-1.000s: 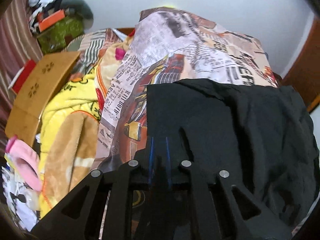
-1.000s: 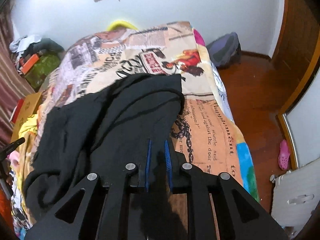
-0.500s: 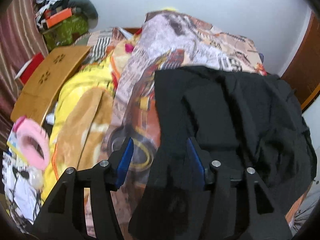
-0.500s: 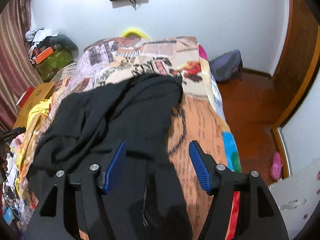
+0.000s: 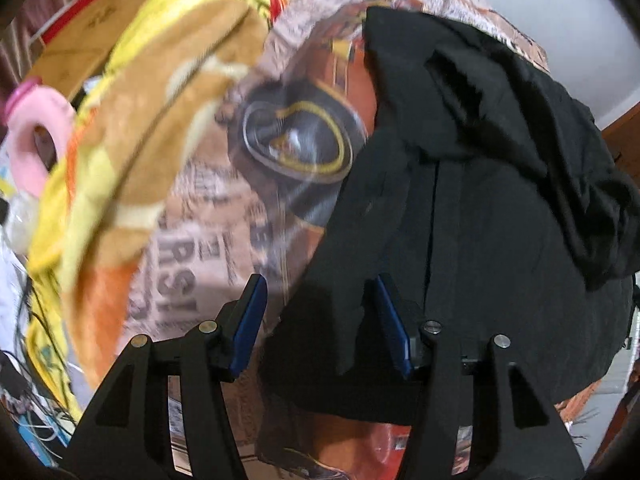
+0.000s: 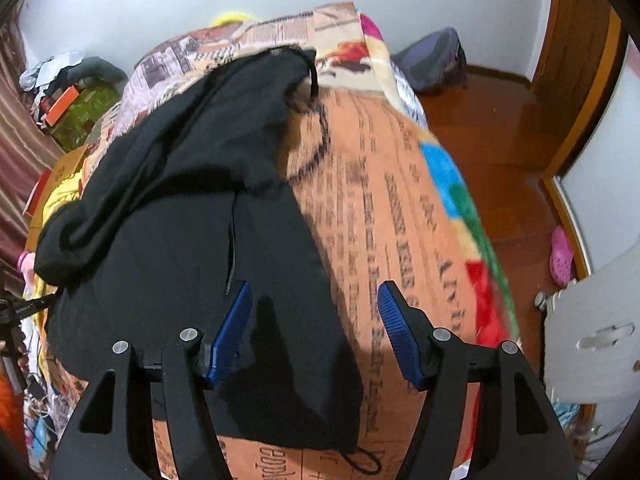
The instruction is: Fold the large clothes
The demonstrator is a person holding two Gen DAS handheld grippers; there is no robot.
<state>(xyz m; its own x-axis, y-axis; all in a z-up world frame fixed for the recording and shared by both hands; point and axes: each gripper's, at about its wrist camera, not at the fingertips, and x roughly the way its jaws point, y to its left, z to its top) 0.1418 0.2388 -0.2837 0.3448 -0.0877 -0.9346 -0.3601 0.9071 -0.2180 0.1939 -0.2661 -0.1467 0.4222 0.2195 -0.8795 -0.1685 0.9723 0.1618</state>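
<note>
A black garment [image 6: 192, 248] lies spread over a bed covered by a newsprint-patterned blanket [image 6: 400, 208], filling the left and centre of the right wrist view and the right half of the left wrist view. The left gripper [image 5: 320, 320] is released, its blue pads apart, with the garment's near edge lying between them untouched by either pad. The right gripper [image 6: 314, 328] is likewise released above the garment's lower right corner. A yellow and tan plush blanket [image 5: 132, 128] lies bunched at upper left of the left wrist view, beside a pink ring [image 5: 30, 140].
</note>
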